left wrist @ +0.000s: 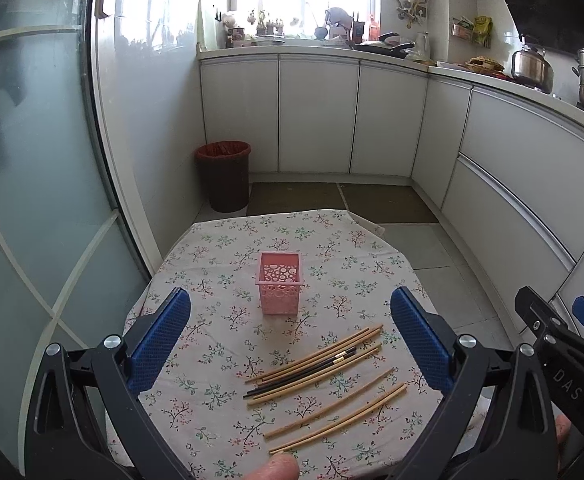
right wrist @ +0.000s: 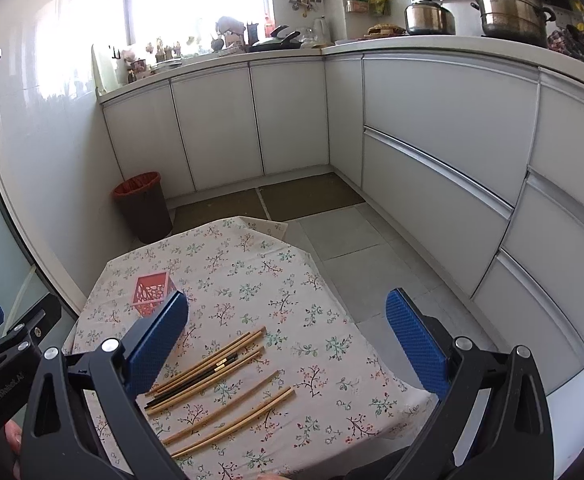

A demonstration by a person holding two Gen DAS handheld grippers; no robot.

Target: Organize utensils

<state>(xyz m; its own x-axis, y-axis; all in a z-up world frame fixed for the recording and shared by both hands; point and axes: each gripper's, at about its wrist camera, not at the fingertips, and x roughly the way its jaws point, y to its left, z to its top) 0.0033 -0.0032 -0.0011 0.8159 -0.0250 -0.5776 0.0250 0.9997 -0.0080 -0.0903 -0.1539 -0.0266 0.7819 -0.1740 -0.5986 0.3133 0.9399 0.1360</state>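
Wooden chopsticks between wide-apart left gripper fingers, untouched.

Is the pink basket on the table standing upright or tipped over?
Upright. The pink basket stands on its base, open top facing up, beyond the chopsticks lying flat.

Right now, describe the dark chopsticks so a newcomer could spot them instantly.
Start at the small table under the floral cloth; nearer than the pink perforated holder lies a loose fan of chopsticks. The dark chopsticks sit inside the upper bundle, touching pale bamboo ones. They alone are black, with a gold-looking band partway along.
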